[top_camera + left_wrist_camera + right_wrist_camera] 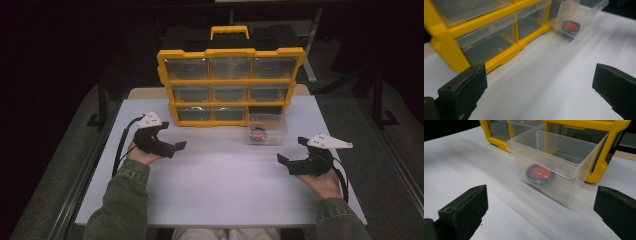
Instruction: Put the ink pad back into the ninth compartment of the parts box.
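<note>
Nearest you: your left gripper (166,136) and right gripper (291,150), both matte black with jaws spread wide, holding and touching nothing, hovering over the smooth white table (225,185). Beyond, ahead of the right gripper: a clear plastic drawer (554,167), rectangular and thin-walled, pulled out onto the table, containing a round black-rimmed red disc (540,174). Farthest: the yellow parts organiser (230,85), nine translucent compartments, its bottom-right slot vacant, with a carry handle (229,31) on top.

White flat-topped desk (220,185) lit bright; grey floor (55,165) either side; black metal frame posts (102,97) behind; room beyond dark.
</note>
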### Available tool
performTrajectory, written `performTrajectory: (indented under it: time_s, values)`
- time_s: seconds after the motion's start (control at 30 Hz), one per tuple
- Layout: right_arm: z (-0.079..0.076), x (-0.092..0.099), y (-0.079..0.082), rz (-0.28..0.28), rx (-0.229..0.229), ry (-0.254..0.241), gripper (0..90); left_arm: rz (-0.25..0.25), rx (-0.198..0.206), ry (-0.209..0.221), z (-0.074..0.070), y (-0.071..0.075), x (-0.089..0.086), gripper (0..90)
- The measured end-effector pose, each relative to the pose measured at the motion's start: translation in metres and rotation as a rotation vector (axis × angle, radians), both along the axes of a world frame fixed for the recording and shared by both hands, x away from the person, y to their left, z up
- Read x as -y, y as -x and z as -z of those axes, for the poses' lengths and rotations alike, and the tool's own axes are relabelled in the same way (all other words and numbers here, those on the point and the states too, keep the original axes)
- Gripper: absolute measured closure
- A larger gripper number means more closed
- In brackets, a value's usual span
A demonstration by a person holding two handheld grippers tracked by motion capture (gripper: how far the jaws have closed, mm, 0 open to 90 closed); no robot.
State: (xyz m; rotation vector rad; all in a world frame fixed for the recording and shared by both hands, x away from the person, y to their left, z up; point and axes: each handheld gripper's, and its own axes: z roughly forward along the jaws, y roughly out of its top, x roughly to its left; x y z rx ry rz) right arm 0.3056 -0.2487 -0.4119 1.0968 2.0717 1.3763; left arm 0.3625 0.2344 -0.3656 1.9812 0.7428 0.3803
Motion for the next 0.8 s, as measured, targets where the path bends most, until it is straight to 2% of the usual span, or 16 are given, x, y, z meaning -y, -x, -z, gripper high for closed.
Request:
performTrajectory:
  time_s: [0.47,0.6,0.8]
  values:
    - [0.000,0.000,0.000,-0.003,0.003,-0.003,0.0,-0.099,0.029,0.076,0.007,0.013,-0.031,0.0]
    - [0.000,0.000,0.000,-0.002,0.002,-0.002,0.0,-0.125,0.041,0.123,0.007,0.017,-0.040,0.0]
    - [-0.001,0.000,0.000,-0.003,0.003,-0.007,0.0,-0.159,0.061,0.129,0.014,0.027,-0.052,0.0]
